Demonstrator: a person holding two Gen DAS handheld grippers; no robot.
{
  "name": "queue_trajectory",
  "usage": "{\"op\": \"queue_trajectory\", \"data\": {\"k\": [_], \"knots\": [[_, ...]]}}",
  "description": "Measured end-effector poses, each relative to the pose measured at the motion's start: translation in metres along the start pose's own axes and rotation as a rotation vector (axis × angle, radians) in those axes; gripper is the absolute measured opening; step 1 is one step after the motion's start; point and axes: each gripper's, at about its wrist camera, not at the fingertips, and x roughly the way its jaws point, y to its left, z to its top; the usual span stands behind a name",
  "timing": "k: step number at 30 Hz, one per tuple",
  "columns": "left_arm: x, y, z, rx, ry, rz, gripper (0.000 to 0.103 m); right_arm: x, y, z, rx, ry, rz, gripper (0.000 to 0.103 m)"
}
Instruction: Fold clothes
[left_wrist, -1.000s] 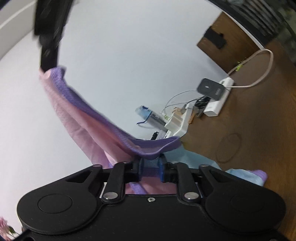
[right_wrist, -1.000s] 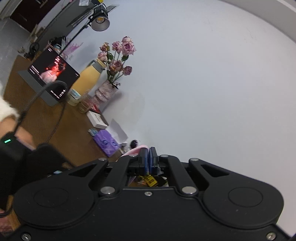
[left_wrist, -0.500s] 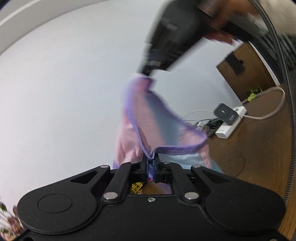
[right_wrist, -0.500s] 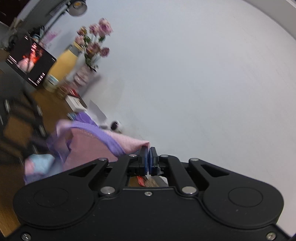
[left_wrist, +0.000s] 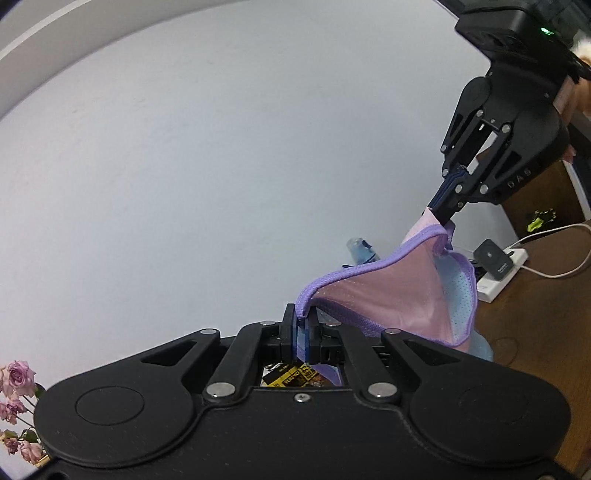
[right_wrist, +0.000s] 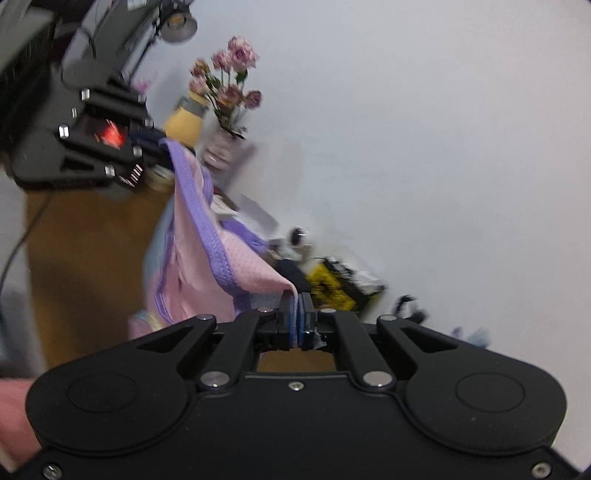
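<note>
pink mesh garment (left_wrist: 391, 295) w/ purple trim, black grippers, brown table (left_wrist: 535, 317)

The garment (left_wrist: 399, 295) hangs between left tongs (left_wrist: 301, 332) and right tongs (left_wrist: 443, 214).

Left gripper (left_wrist: 302, 332) is pinching the purple hem of the pink mesh garment (left_wrist: 388, 291). Right gripper (left_wrist: 441, 218) is clamping its far corner, cloth sagging between them above the wooden table (left_wrist: 535, 314).
</note>
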Motion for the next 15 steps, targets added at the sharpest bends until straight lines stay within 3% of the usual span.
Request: {"op": "queue_trajectory", "data": {"k": [4,9,12,15], "knots": [[0.002,-0.002,0.001,0.004,0.022,0.018,0.004,0.0,-0.007,-0.007,0.061,0.023,0.036,0.003],[0.005,-0.013,-0.007,-0.008,0.065,-0.035,0.004,-0.003,0.003,-0.019,0.001,0.039,0.047,0.003],[0.033,-0.009,-0.005,-0.08,0.136,-0.058,0.004,0.017,-0.005,-0.016,-0.024,0.053,-0.003,0.003],[0.085,0.005,-0.003,-0.119,0.23,-0.034,0.004,0.048,-0.015,-0.008,-0.058,0.081,-0.06,0.003]]}}
